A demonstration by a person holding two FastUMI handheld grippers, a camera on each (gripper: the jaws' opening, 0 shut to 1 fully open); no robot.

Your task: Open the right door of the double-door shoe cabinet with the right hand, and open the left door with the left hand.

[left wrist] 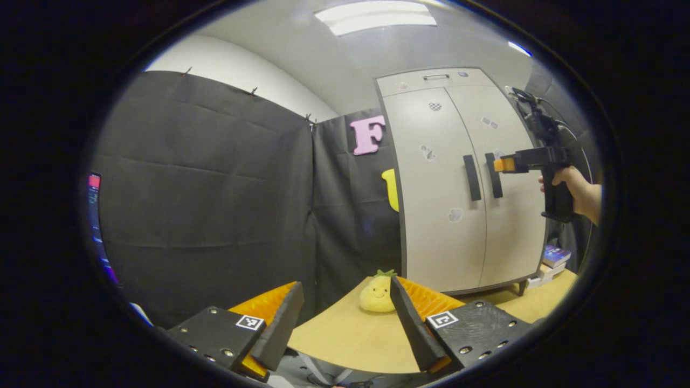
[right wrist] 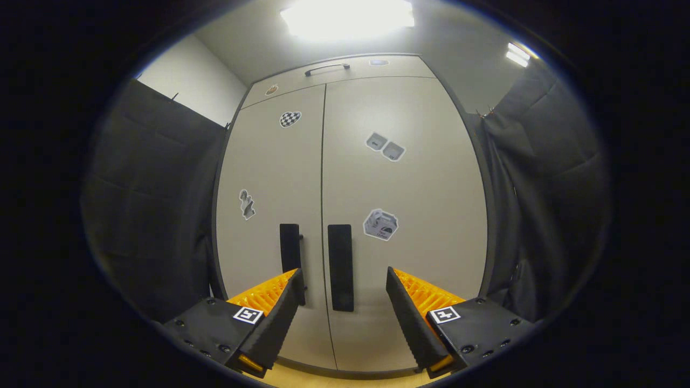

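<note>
While both doors of the shoe cabinet (right wrist: 350,215) are closed, the right door handle (right wrist: 340,267) stands upright straight ahead of the right hand-held gripper (right wrist: 342,307), between its wide open, empty fingers (not touching yet). The left hand-held gripper (left wrist: 345,318), also open and empty, is well apart above the surface (left wrist: 345,339).

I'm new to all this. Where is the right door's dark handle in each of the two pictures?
Left gripper view: the right door handle sits right of centre, on the shoe cabinet, just left of the right hand-held gripper.
Right gripper view: the same handle stands low at centre, above the gap between this gripper's open fingers.
Shared landmark: the left door handle beside it.
</note>
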